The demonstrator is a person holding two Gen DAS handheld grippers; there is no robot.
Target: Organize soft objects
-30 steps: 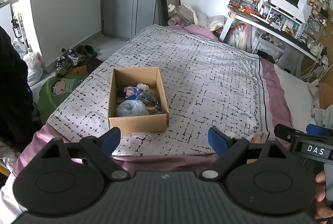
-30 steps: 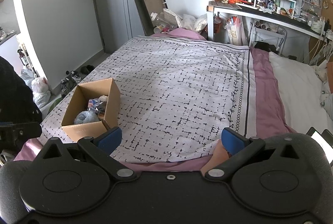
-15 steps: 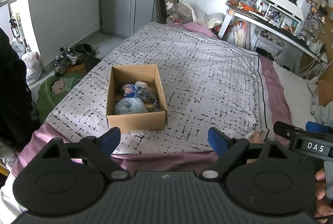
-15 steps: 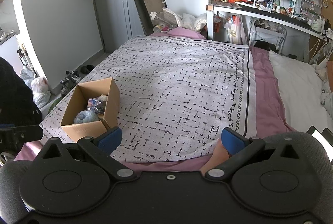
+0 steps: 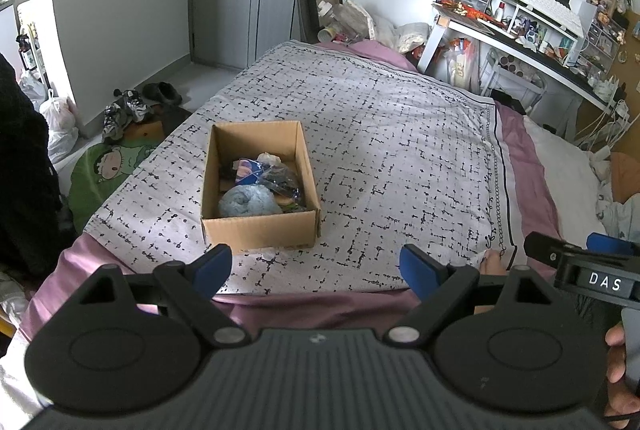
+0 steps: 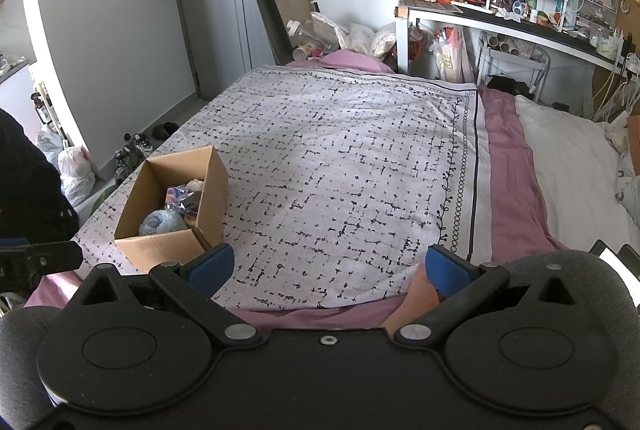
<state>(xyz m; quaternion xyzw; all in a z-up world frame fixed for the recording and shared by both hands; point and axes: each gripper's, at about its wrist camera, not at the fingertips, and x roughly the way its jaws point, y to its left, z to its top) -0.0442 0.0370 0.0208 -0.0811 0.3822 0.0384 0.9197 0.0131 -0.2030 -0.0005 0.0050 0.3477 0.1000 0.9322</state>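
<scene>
Items under blue bundle point(image 5: 250, 201) in cardboard box point(image 5: 260, 230) mostly hidden, unidentifiable. Box's far inside blocked by its wall in right view. Desk clutter point(image 6: 516, 0) too small. Hand point(image 5: 618, 370) cut by frame edge.

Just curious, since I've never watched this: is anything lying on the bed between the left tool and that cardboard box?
Nothing visible. Only bare patterned bedspread lies between the open left tool and the cardboard box, whose top is open.
</scene>
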